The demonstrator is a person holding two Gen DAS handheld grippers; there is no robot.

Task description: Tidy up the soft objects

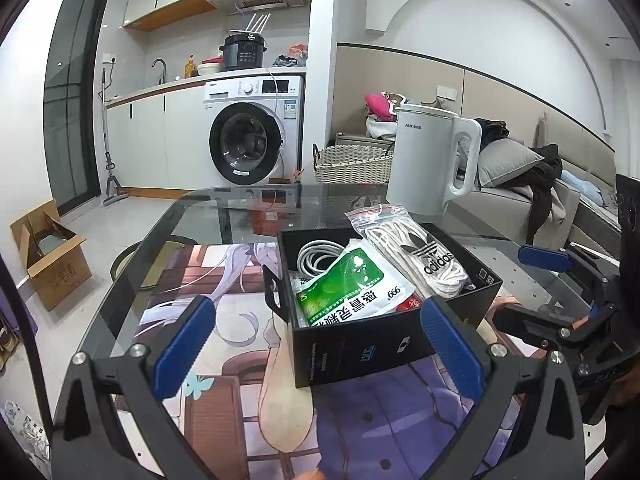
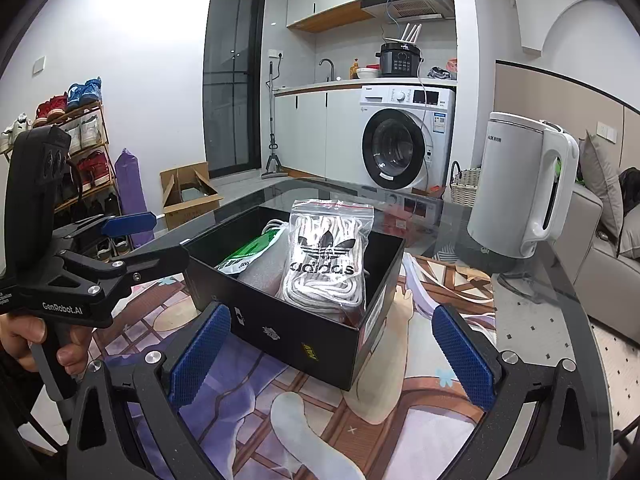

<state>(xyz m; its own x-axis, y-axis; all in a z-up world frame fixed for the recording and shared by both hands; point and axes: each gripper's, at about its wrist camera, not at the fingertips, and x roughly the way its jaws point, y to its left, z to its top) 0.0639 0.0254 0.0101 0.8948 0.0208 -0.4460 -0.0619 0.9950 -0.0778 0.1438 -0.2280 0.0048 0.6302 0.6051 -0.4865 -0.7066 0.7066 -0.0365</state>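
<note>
Both the left hand-held gripper (image 1: 318, 344) and right hand-held gripper (image 2: 332, 354) gape wide, released (grasping nothing), just short of the black box (image 2: 296, 332).

White kitchen cabinets (image 2: 308, 128), washing machine (image 2: 404, 136), grey sofa (image 1: 520, 200), pale tiled floor (image 1: 100, 224).

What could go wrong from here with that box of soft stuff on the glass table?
The adidas bag leans up over the black box rim, so it may slip out if nudged. The white kettle stands close behind the box; a wide swing of the right gripper might knock it. Both grippers, the left gripper included, are open and holding nothing.
</note>
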